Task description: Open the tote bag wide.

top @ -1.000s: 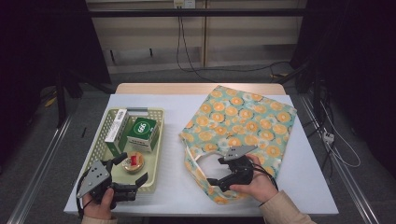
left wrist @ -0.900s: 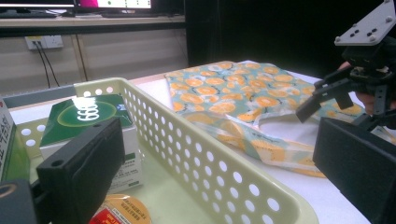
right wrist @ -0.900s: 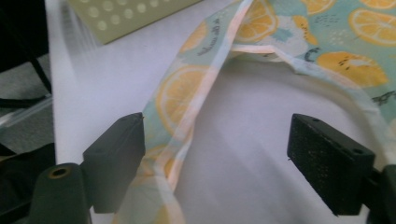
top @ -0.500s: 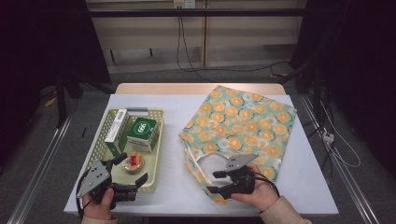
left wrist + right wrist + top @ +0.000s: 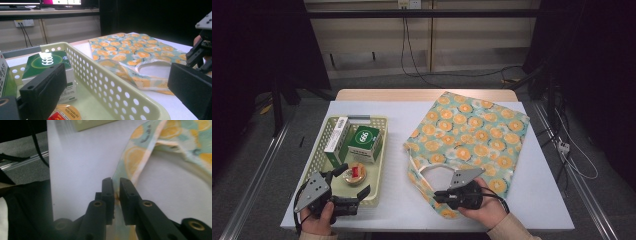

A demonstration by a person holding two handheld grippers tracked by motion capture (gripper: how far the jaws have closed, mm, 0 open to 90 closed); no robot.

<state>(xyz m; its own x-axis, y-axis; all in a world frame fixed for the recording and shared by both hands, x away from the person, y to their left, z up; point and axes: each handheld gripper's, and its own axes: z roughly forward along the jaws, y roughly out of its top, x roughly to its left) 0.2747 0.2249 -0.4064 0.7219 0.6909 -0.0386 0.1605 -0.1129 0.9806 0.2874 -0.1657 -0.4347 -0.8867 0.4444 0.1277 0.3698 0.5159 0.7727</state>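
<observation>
A tote bag [image 5: 472, 135] printed with orange slices lies flat on the white table, its handle loop toward me. My right gripper [image 5: 437, 196] sits at the bag's near left corner. Its jaws have just been closing and now pinch the fabric strap [image 5: 132, 157] between the pads of the right gripper [image 5: 116, 187]. My left gripper [image 5: 354, 181] rests open at the near end of a pale green basket [image 5: 324, 150]. Seen from the left gripper [image 5: 117, 92], its jaws straddle the perforated basket wall [image 5: 100, 82] without holding anything.
The basket holds a green box [image 5: 364, 141], a tall white and green box [image 5: 336, 137] and a small round tin [image 5: 354, 173]. Bare white table lies between basket and bag. Cables and metal rails run on the floor around the table.
The right gripper has slid toward the bag's near left edge and its jaws have come together on the strap. The left gripper has stayed where it was.
</observation>
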